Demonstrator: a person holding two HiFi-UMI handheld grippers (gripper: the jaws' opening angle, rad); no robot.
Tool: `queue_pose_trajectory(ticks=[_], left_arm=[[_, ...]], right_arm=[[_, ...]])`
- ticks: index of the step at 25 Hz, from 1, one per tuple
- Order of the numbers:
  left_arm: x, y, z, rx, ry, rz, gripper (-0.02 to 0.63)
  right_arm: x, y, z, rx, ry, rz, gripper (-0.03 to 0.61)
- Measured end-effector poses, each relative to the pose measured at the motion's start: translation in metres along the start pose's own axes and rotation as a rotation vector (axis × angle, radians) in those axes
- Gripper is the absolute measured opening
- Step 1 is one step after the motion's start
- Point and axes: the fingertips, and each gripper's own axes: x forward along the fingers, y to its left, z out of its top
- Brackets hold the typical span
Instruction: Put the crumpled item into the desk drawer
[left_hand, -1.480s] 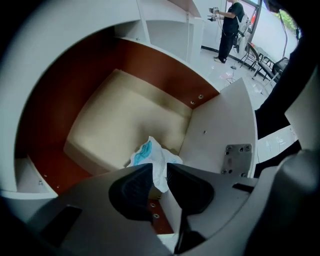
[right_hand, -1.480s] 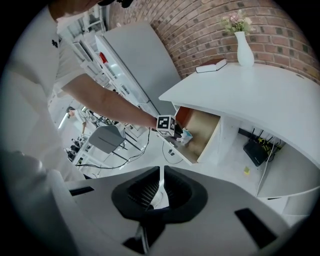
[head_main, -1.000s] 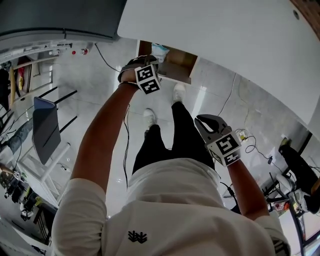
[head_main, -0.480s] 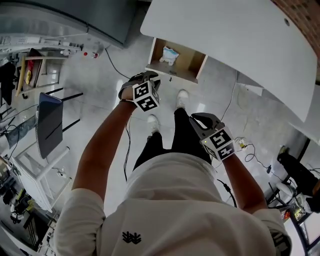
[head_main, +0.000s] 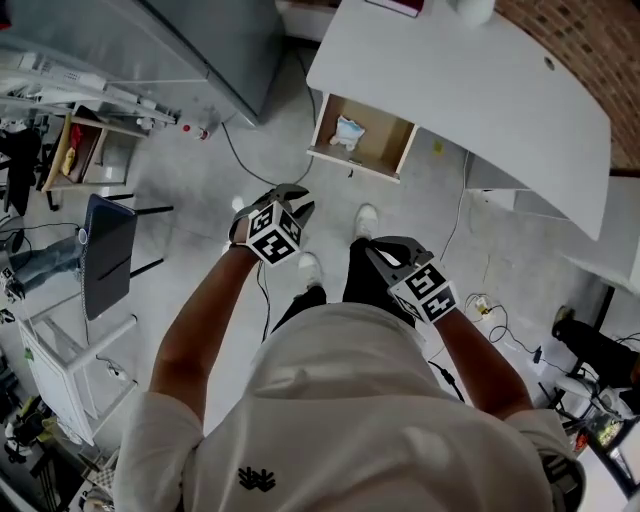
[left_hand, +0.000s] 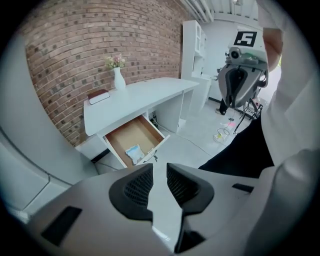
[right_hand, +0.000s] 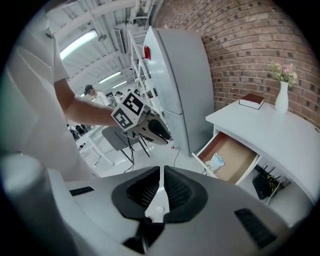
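Crumpled item (head_main: 349, 132), pale blue-white, lies inside the open desk drawer (head_main: 388, 150). Left gripper (left_hand: 160, 176) jaws slightly apart, right gripper (right_hand: 161, 184) jaws together; both empty, well short of the drawer, cubes showing black-and-white square markers.

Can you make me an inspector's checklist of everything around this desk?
Surface: white desk, top mostly bare.
Job's things: crumpled item already lies inside the open drawer.
Clutter: book and vase of flowers on the desk.
Grippers: left gripper open, empty; right gripper shut, empty; both away from the drawer.
Cables: cable trails over the floor by the desk.
Surroundings: brick wall, grey cabinet.
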Motion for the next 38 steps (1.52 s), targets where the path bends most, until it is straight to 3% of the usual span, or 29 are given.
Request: queue_pose_trajectory(ticks=[11,16,28,38], left_arm=[[-0.120,-0.050,-0.019,-0.109,-0.143,-0.017,0.086],[-0.153,-0.077,-0.034,-0.100,-0.159,-0.011,0.066],[-0.211,-0.102,-0.059,-0.172,-0.245,0.021,0.041],[-0.223,-0.119,-0.087,-0.166,-0.233,0.016,0.038]], right_arm=[[-0.013,0.075,0.024,-0.039,-0.053,-0.038,0.044],[-0.017,0.104,0.026,-0.062,-0.058,-0.057,0.041],[-0.018,0.160,0.033,-0.119,-0.070,-0.077,0.034],[-0.011,0.188,0.026,-0.137,-0.059,-0.093,0.032]])
